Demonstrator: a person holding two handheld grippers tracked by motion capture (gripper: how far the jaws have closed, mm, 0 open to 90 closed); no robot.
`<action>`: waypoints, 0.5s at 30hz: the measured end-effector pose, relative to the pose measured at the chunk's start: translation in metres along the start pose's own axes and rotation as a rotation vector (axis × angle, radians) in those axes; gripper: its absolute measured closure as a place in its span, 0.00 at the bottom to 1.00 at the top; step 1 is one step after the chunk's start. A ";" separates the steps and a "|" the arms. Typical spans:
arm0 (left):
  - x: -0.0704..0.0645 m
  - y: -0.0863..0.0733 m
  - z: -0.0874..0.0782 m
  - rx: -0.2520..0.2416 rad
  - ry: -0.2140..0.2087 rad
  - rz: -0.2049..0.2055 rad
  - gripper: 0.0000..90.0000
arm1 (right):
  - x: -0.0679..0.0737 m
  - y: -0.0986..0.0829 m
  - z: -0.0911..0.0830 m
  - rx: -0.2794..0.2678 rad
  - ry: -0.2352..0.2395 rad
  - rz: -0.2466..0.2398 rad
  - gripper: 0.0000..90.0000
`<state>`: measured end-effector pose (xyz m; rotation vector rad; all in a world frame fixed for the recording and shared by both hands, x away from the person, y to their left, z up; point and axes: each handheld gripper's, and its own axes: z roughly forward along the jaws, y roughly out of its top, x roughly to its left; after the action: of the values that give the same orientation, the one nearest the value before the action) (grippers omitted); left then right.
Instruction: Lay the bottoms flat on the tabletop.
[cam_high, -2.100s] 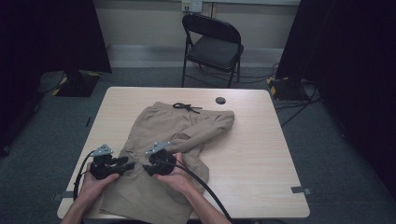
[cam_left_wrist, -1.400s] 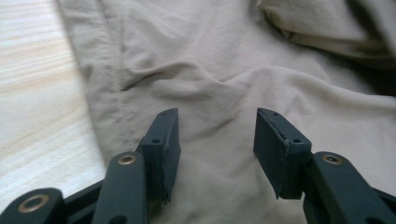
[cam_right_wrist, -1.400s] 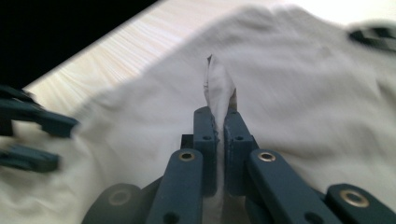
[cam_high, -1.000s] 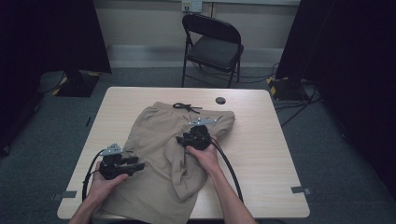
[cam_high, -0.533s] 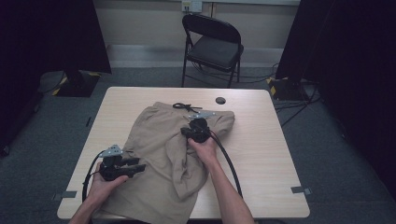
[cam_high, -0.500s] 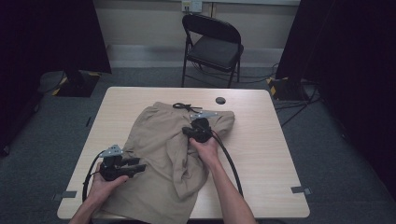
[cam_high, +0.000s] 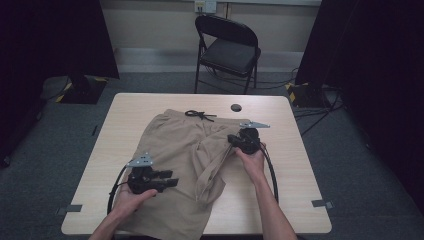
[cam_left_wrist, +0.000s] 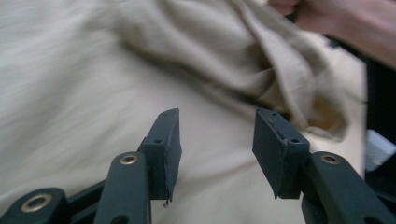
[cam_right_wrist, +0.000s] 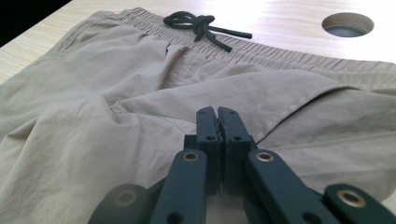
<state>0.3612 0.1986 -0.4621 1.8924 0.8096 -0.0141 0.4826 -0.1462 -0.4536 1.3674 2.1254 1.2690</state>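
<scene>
Khaki shorts (cam_high: 170, 145) lie on the wooden table (cam_high: 300, 170), waistband at the far side with a black drawstring (cam_high: 199, 116) tied in a bow. My right gripper (cam_high: 231, 140) sits at the shorts' right side. It is shut on a fold of the fabric, which stretches from it down toward the front edge. In the right gripper view the jaws (cam_right_wrist: 217, 112) are pressed together above the shorts (cam_right_wrist: 93, 93), facing the drawstring (cam_right_wrist: 201, 25). My left gripper (cam_high: 172, 182) rests open on the near left leg. Its jaws (cam_left_wrist: 217, 126) stand apart over the cloth (cam_left_wrist: 70, 70).
A round cable hole (cam_high: 236, 107) sits in the table just beyond the waistband. A black folding chair (cam_high: 227, 50) stands behind the table. Bare wood shows right of the shorts and along the far edge. The person's right hand (cam_left_wrist: 345, 23) appears at the top right of the left gripper view.
My right gripper has carried a fold of the shorts' leg from the near middle toward the far right. The left gripper has shifted slightly left and stayed low on the near leg.
</scene>
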 end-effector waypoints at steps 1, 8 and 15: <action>-0.003 0.002 0.004 -0.001 -0.014 0.005 0.58 | 0.000 0.000 -0.001 -0.002 -0.003 -0.001 0.98; -0.022 0.015 0.038 -0.008 -0.085 -0.007 0.60 | 0.004 0.001 0.002 -0.009 0.000 -0.004 0.98; -0.029 0.009 0.054 0.038 -0.113 -0.015 0.61 | -0.001 0.004 -0.003 -0.021 -0.012 0.004 0.98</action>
<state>0.3616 0.1370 -0.4697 1.9027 0.7515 -0.1452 0.4834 -0.1482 -0.4487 1.3677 2.0966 1.2782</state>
